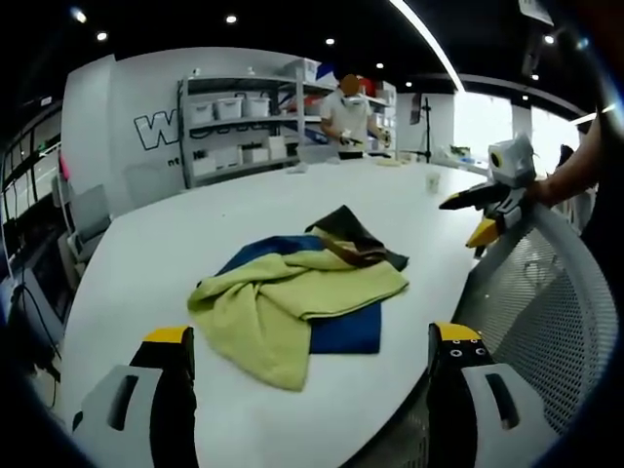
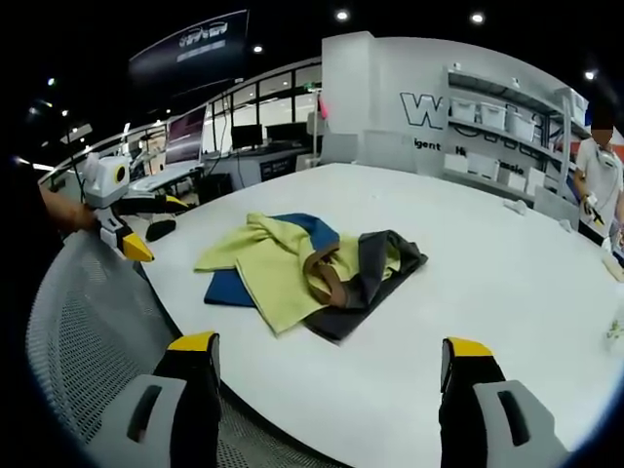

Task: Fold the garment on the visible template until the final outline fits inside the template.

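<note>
In the left gripper view, the left gripper [image 1: 312, 366] hovers with fingers wide and empty over the near edge of the white bench [image 1: 175, 244]. The crumpled yellow-green garment [image 1: 283, 297] lies on a blue template [image 1: 346, 330] mid-bench, a dark cloth [image 1: 356, 239] behind. The right gripper [image 1: 492, 210] hangs past the bench's right edge, above a mesh chair [image 1: 546, 292]. Shelves [image 1: 239, 122] behind hold white bins [image 1: 229, 107].

In the right gripper view, the right gripper [image 2: 327, 390] has wide, empty fingers; garment [image 2: 278, 263], template [image 2: 229, 288] and dark cloth [image 2: 375, 278] sit near the bench's near edge.

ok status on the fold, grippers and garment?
Left gripper and right gripper open, holding nothing, off the cloth. Yellow-green garment crumpled over blue template, unfolded. Dark cloth overlapping the pile.
</note>
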### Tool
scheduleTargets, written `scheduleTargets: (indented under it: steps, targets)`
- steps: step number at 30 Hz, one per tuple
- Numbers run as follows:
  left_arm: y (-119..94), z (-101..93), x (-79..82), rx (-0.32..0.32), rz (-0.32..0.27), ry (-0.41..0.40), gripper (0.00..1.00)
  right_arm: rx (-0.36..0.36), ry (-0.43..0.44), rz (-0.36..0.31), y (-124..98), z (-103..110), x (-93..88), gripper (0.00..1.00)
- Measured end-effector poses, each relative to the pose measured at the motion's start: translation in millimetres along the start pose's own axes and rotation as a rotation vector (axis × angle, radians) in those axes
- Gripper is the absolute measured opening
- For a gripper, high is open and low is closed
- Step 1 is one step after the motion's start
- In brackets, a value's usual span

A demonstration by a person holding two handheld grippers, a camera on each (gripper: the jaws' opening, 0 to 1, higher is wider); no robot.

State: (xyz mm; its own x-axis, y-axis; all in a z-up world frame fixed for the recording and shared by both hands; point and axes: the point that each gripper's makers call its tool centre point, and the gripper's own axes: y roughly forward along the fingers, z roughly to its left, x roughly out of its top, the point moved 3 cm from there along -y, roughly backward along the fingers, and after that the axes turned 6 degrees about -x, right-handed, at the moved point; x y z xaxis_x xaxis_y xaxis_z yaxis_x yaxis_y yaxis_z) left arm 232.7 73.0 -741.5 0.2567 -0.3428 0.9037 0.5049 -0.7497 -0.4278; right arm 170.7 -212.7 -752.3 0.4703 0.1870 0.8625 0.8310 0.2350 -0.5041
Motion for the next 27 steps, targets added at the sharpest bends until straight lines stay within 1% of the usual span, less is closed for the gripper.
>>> scheduleTargets:
  steps: [5,8,11,13,18,27]
  targets:
    - [-0.3,1.9,1.4,0.007,-0.008,-0.008,0.96,-0.006,-0.001,-0.005,-0.2,-1.2,0.8,0.94]
    - [0.6,0.9,1.2,0.000,-0.004,-0.002,0.96,-0.006,-0.002,-0.006,0.1,-1.5,0.9,0.93]
    - [1.1,0.4,0.8,-0.003,0.001,-0.002,0.96,-0.003,-0.007,-0.012,0.4,-1.5,1.8,0.91]
    - [1.3,0.3,1.0,-0.005,0.000,-0.002,0.96,0.003,-0.024,-0.027,0.1,-0.7,3.9,0.88]
    - [1.5,-1.4,0.5,-0.016,0.007,-0.008,0.91,0.002,-0.034,-0.049,-0.5,-1.4,6.6,0.85]
    - [1.2,-1.3,1.2,-0.011,0.005,-0.005,0.92,0.000,-0.039,-0.047,-0.7,-1.9,6.3,0.83]
